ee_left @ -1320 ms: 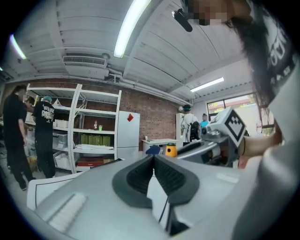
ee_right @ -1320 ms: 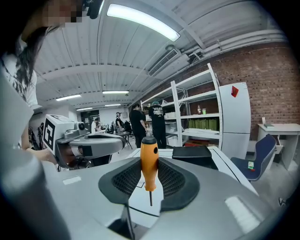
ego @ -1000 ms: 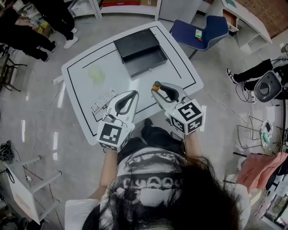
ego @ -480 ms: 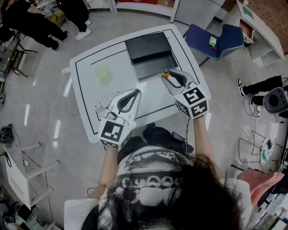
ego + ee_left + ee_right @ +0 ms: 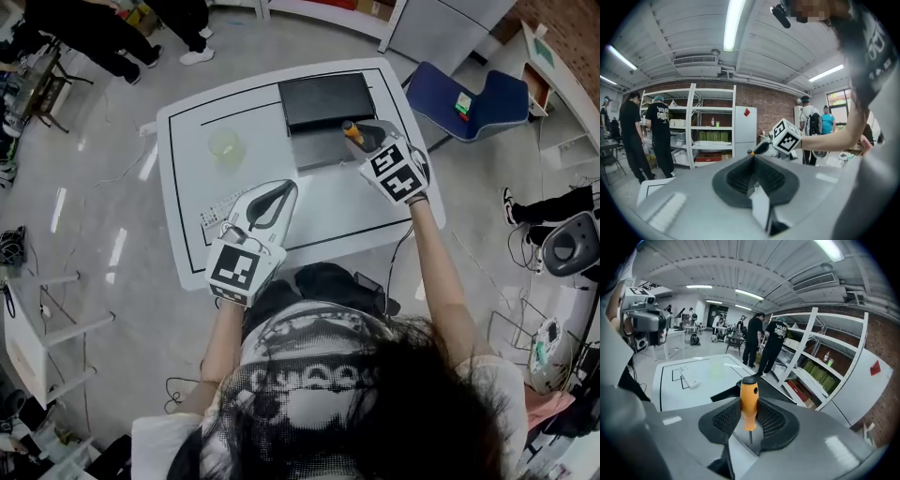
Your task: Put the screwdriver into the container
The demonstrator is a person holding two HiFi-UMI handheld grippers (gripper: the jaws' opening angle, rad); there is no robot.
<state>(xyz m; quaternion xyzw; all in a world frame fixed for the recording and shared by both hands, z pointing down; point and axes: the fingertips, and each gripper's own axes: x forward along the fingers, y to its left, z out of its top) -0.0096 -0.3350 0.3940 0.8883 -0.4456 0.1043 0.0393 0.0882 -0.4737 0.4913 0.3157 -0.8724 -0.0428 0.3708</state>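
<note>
The screwdriver (image 5: 749, 399) has an orange handle; it stands upright between the pads of my right gripper (image 5: 749, 414), which is shut on it, thin shaft pointing down. In the head view the right gripper (image 5: 362, 137) hangs with the screwdriver (image 5: 351, 131) over the right part of the black container (image 5: 323, 98) at the table's far edge. In the right gripper view the container (image 5: 725, 393) shows dark just behind the jaws. My left gripper (image 5: 282, 187) hovers over the table's near middle, its jaws together on nothing; in its own view the left gripper (image 5: 752, 159) shows the pads meeting.
A pale green cup (image 5: 225, 145) stands on the white table (image 5: 187, 150) left of the container. A small white ruler-like piece (image 5: 217, 208) lies near the left gripper. A blue chair (image 5: 469, 94) stands beyond the table's right corner. People stand by shelves at the far left.
My right gripper has carried the screwdriver away from me, from the table's near right up to the black container. The left gripper has hardly moved.
</note>
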